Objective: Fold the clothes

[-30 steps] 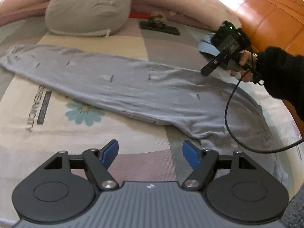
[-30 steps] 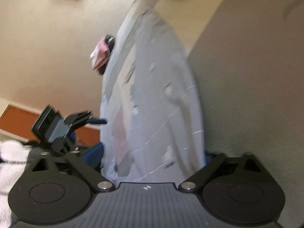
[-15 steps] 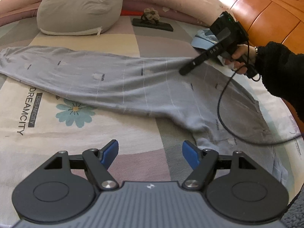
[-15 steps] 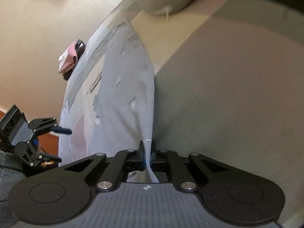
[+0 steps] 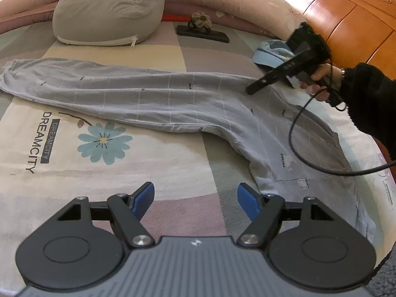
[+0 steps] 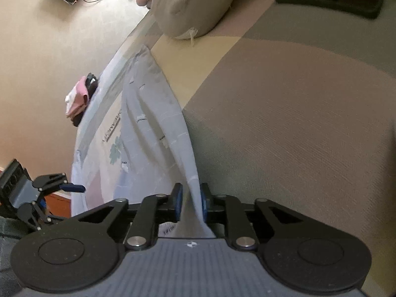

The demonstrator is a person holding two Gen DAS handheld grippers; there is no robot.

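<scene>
Grey checked trousers (image 5: 153,101) lie across the patterned bed sheet (image 5: 74,173), one leg stretched to the left, the waist at the right. My left gripper (image 5: 195,199) is open and empty above the sheet, just left of the trousers' near edge. My right gripper (image 6: 190,199) is shut on a fold of the trousers (image 6: 158,128) and holds it pinched between the blue pads. The right gripper also shows in the left wrist view (image 5: 250,90), at the far edge of the trousers near the waist.
A grey pillow (image 5: 109,12) and a pink bolster (image 5: 235,2) lie at the far side. A dark phone-like object (image 5: 203,33) and a blue cap (image 5: 272,53) lie near the wooden headboard (image 5: 346,19). Pink cloth (image 6: 76,99) lies on the floor.
My right gripper closed on the trousers' far edge and has pulled it taut toward the headboard. The left gripper stayed open and shifted only slightly.
</scene>
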